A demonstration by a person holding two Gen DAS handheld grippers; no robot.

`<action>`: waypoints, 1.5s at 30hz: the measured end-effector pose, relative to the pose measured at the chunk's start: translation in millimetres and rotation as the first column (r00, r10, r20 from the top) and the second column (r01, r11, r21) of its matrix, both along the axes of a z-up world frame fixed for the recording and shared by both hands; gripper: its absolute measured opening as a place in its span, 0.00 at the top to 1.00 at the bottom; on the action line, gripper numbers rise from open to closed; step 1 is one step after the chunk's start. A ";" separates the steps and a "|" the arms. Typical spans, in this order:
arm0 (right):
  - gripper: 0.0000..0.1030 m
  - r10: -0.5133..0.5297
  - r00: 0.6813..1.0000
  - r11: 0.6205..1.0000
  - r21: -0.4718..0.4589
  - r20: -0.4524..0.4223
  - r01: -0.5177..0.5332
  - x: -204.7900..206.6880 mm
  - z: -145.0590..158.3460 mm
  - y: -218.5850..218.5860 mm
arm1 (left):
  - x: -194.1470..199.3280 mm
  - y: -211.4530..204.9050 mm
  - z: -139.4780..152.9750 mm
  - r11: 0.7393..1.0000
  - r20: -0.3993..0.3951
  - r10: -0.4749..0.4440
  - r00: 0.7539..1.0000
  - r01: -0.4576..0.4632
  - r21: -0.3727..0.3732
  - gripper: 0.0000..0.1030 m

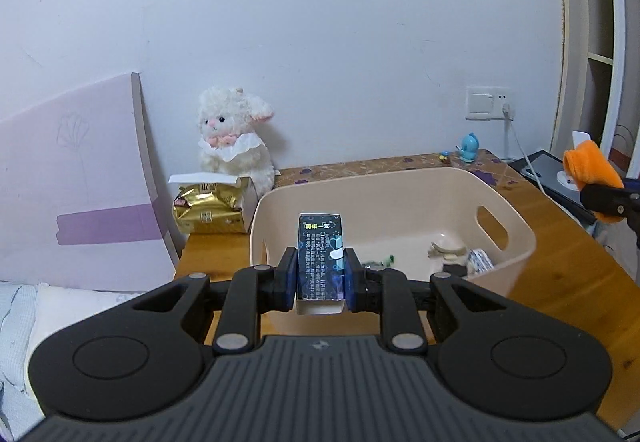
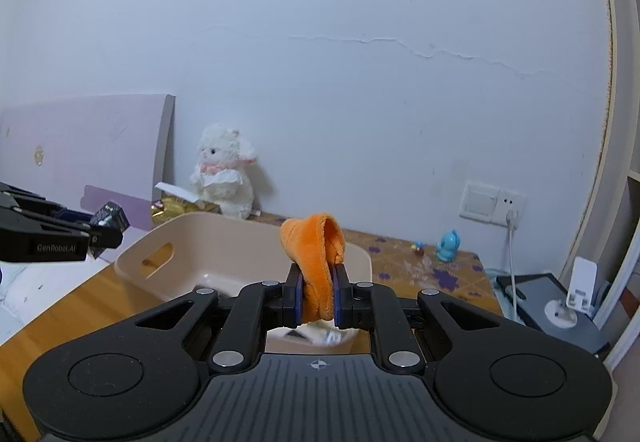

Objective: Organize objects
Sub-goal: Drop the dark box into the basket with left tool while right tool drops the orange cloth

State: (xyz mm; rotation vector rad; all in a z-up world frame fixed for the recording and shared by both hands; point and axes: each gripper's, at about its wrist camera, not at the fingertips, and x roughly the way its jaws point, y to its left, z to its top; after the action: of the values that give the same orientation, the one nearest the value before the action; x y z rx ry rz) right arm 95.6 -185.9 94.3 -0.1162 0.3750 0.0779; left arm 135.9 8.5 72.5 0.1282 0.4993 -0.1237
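Note:
My left gripper (image 1: 320,274) is shut on a small dark box with printed text (image 1: 320,258), held above the near rim of a beige plastic basket (image 1: 400,186). Several small items (image 1: 460,258) lie on the basket floor. My right gripper (image 2: 317,292) is shut on an orange plush cloth (image 2: 316,254), held over the near end of the same basket (image 2: 192,238). In the left wrist view the orange cloth (image 1: 592,166) and right gripper show at the far right. In the right wrist view the left gripper with the dark box (image 2: 110,218) shows at the left edge.
The basket stands on a wooden table (image 1: 560,274). A white plush lamb (image 1: 234,134) and a gold packet (image 1: 208,210) sit at the back left. A blue figurine (image 1: 469,148), a wall socket with cable (image 1: 490,104) and a tablet (image 2: 560,302) are at the right. A bed (image 1: 60,322) lies left.

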 end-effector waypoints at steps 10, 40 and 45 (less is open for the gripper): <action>0.87 0.004 1.000 1.000 -0.007 -0.019 -0.004 63.4 -5.4 1.1 | 68.6 -7.7 -15.8 0.999 -0.039 0.004 0.999 -0.003 0.038 0.76; 0.55 0.048 0.909 0.993 -0.076 -0.413 -0.087 177.3 -94.5 21.0 | 188.5 -28.7 -92.8 0.984 -0.396 -0.018 0.918 0.086 0.154 0.37; 0.23 0.046 0.921 0.995 -0.061 -0.386 -0.075 174.9 -83.6 23.7 | 187.3 -29.2 -87.4 0.986 -0.385 -0.033 0.922 0.092 0.136 0.24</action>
State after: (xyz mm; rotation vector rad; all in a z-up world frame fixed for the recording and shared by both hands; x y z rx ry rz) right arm 270.5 -162.2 10.8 -0.1873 0.7691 0.1496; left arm 323.2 -20.7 -14.8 0.2728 0.8968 -0.1752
